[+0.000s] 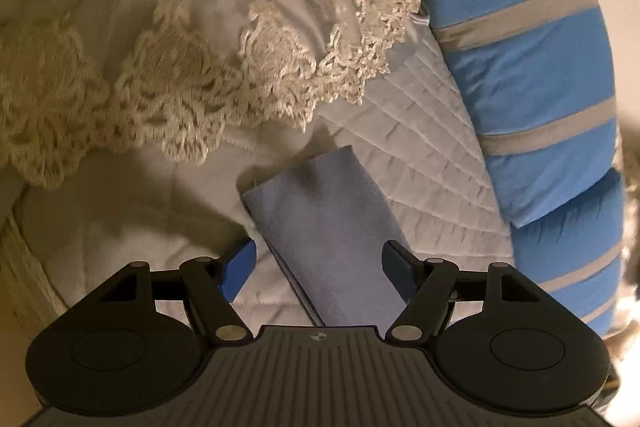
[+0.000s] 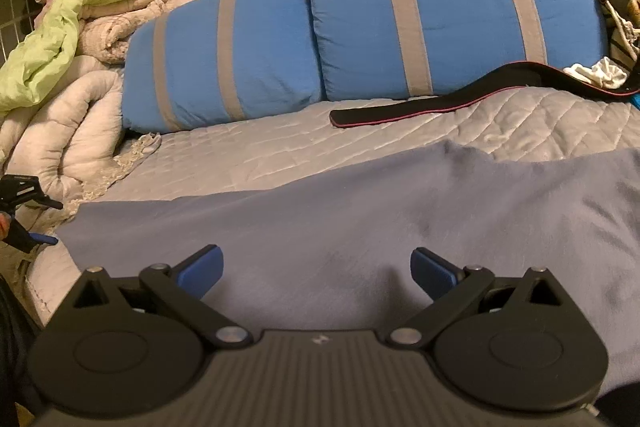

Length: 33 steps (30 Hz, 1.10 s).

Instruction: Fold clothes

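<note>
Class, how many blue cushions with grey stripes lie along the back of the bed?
2: a smaller blue striped cushion at left, a larger blue striped cushion at right, touching. More may be hidden.

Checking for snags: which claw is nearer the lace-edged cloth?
Left. The left claw hovers open over the blue-grey garment's end, with the lace-edged cloth just ahead. The right claw is open over the garment's middle, farther from the lace.

Grey-blue garment (image 2: 360, 227) lies spread flat on the quilted bed, edge folded

Left hand-held gripper (image 1: 320, 269) gapes over folded grey-blue cloth (image 1: 320, 227) on quilt (image 1: 420, 163).
</note>
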### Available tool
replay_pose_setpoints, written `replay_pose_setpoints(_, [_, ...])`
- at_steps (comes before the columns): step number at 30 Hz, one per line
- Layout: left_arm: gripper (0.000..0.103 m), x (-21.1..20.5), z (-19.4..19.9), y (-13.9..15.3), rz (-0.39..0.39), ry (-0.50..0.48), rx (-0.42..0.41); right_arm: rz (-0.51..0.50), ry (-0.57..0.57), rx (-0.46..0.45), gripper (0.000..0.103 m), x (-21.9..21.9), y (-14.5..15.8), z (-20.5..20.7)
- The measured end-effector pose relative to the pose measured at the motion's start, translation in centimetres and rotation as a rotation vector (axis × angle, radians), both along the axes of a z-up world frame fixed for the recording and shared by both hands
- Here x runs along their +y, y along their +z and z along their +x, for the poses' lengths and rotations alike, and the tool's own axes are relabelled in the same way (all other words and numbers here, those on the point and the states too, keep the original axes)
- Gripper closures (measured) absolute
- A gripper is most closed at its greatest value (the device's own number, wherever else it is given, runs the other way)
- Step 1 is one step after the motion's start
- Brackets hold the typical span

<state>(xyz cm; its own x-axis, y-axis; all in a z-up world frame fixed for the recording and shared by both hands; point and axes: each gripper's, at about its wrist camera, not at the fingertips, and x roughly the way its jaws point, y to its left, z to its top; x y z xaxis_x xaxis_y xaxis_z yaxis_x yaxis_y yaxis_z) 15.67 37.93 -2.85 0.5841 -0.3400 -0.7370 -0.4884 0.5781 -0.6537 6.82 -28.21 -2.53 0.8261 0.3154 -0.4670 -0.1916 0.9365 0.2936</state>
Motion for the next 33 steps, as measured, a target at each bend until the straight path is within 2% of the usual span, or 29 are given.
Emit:
replay_pose_setpoints(5, [0.03, 0.2, 0.0, -1.8, -0.11, 0.064, -0.049, -0.005, 0.013, -0.01, 0.0, 1.0, 0.7, -2.0])
replay_pose_setpoints(7, [0.03, 0.4, -0.2, -2.4, -0.16, 0.108, -0.071, -0.055, 0.012, -0.003, 0.0, 1.7, 1.3, -3.0])
replay_pose_setpoints(9, [0.029, 0.5, -0.4, -2.9, -0.184, 0.139, -0.1, -0.153, 0.009, 0.004, 0.0, 2.7, 1.7, -4.0])
replay_pose_setpoints(13, [0.032, 0.6, -0.7, -3.3, -0.216, 0.162, -0.122, -0.488, 0.032, 0.006, 0.0, 5.9, 1.7, -6.1])
replay_pose_setpoints(14, [0.047, 0.6, -0.6, -3.5, -0.22, 0.157, -0.113, -0.57, 0.047, 0.007, 0.0, 6.8, 1.4, -6.5])
replay_pose_setpoints(15, [0.069, 0.7, -0.3, -3.8, -0.228, 0.143, -0.088, -0.624, 0.064, 0.007, 0.0, 7.6, 1.1, -6.9])
replay_pose_setpoints(16, [0.08, 0.7, -0.1, -4.1, -0.237, 0.128, -0.064, -0.676, 0.08, 0.008, 0.0, 8.3, 0.9, -7.2])
replay_pose_setpoints(17, [0.096, 0.7, 0.2, -4.5, -0.25, 0.115, -0.039, -0.708, 0.091, 0.013, 0.0, 9.0, 0.7, -7.5])
replay_pose_setpoints(18, [0.096, 0.8, 0.4, -4.9, -0.266, 0.11, -0.022, -0.712, 0.101, 0.018, 0.0, 9.4, 0.6, -7.6])
replay_pose_setpoints(20, [0.097, 0.7, 0.5, -4.5, -0.237, 0.1, -0.028, -0.719, 0.121, 0.026, 0.0, 10.3, 0.4, -7.9])
replay_pose_setpoints(24, [0.097, -0.2, 0.8, -2.4, -0.14, 0.061, -0.057, -0.72, 0.08, -0.001, 0.002, 10.8, 0.5, -7.3])
replay_pose_setpoints(27, [0.097, -0.6, 0.9, -0.9, -0.087, 0.039, -0.077, -0.786, 0.075, -0.05, 0.009, 11.4, 0.1, -6.4])
replay_pose_setpoints(33, [0.097, -1.2, 1.0, 0.6, -0.064, 0.039, -0.094, -1.027, 0.198, -0.169, 0.02, 13.8, -2.0, -6.5])
